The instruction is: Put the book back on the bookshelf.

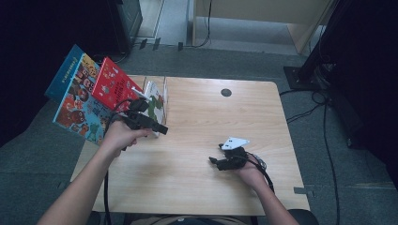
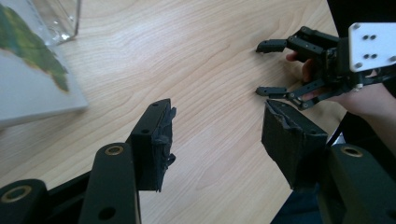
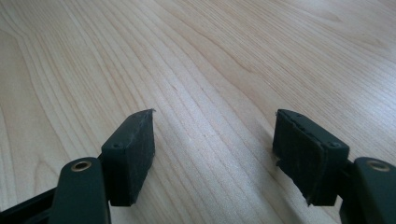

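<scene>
Left tongs (image 1: 157, 126) apart, nothing between the pads, hovering over the counter (image 1: 211, 117) just beside the white book with the green picture (image 1: 155, 101). That book leans in the clear holder (image 1: 162, 89) at the counter's far left (its lower corner rests on the wood in the left gripper view). Red book (image 1: 112, 84) and blue book (image 1: 77, 101) lean further left. Right tongs (image 1: 215, 155) apart too, empty, low over bare wood, well apart from the books.
</scene>
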Available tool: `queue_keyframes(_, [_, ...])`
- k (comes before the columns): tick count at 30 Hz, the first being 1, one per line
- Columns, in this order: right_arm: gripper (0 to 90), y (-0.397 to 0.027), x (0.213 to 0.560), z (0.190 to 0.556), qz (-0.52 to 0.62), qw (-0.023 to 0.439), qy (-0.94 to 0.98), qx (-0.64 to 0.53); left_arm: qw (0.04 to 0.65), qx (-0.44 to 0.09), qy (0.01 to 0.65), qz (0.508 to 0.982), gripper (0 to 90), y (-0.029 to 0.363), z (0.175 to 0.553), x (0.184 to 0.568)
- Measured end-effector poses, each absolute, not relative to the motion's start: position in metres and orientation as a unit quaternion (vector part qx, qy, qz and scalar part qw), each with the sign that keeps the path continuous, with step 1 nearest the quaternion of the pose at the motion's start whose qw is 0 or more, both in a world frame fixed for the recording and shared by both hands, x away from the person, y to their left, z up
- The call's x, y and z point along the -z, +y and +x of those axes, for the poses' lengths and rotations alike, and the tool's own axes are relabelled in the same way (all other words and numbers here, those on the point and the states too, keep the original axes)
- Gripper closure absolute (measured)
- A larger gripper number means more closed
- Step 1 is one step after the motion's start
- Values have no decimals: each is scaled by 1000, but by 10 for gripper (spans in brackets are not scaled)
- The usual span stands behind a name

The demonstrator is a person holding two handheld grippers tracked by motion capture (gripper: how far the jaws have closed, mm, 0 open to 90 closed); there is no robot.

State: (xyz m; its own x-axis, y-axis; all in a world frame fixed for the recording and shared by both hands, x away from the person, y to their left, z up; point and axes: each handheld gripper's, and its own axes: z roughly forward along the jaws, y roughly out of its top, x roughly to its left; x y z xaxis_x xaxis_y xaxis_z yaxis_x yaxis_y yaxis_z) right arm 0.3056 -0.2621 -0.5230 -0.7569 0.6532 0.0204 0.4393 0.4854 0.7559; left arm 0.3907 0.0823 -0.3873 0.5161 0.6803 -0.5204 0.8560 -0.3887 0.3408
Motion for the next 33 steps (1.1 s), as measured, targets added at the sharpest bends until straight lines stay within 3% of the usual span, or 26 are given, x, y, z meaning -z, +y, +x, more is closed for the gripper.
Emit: queue_keyframes(33, [260, -262, 523, 306, 321, 134, 853, -389, 307, 108, 439, 837, 407, 58, 360, 486])
